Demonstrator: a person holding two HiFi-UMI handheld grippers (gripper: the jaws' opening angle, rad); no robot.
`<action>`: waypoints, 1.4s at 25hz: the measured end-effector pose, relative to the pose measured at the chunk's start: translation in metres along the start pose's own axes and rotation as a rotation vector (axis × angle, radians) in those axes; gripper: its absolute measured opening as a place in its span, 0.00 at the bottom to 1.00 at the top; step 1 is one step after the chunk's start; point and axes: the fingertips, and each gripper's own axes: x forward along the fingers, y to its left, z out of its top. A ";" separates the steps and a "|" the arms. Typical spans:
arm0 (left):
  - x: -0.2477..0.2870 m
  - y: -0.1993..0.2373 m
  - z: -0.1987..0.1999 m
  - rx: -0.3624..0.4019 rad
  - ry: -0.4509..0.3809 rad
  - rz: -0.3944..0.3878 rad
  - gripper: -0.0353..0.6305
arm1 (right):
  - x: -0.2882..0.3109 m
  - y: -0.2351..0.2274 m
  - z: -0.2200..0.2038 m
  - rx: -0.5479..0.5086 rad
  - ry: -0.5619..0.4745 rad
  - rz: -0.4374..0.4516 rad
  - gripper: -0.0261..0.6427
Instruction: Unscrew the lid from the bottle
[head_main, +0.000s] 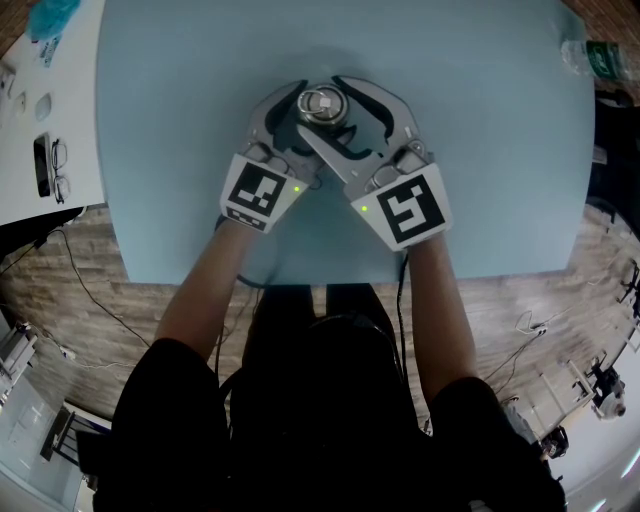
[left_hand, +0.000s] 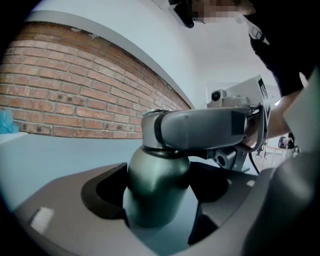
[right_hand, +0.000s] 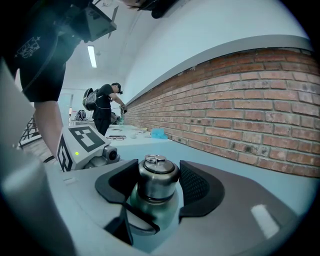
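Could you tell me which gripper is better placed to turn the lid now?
The right: the right gripper grips the lid, while the left gripper holds the bottle lower down.

Pale blue table, bottle (upright) centred

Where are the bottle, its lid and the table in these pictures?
bottle (left_hand: 155, 187), left gripper view, on its dark green body.
lid (right_hand: 157, 181), right gripper view, on its silver side wall.
table (head_main: 490, 150), head view, on its bare blue top.
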 end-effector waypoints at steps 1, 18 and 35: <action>0.000 0.000 0.000 0.001 0.000 -0.002 0.62 | 0.000 0.000 0.000 0.000 -0.001 0.001 0.43; 0.000 -0.001 -0.001 0.007 0.001 -0.016 0.62 | 0.000 0.001 -0.001 -0.003 -0.004 0.010 0.43; -0.001 -0.002 -0.001 0.014 0.004 -0.048 0.62 | 0.000 0.002 0.000 -0.003 -0.018 0.035 0.43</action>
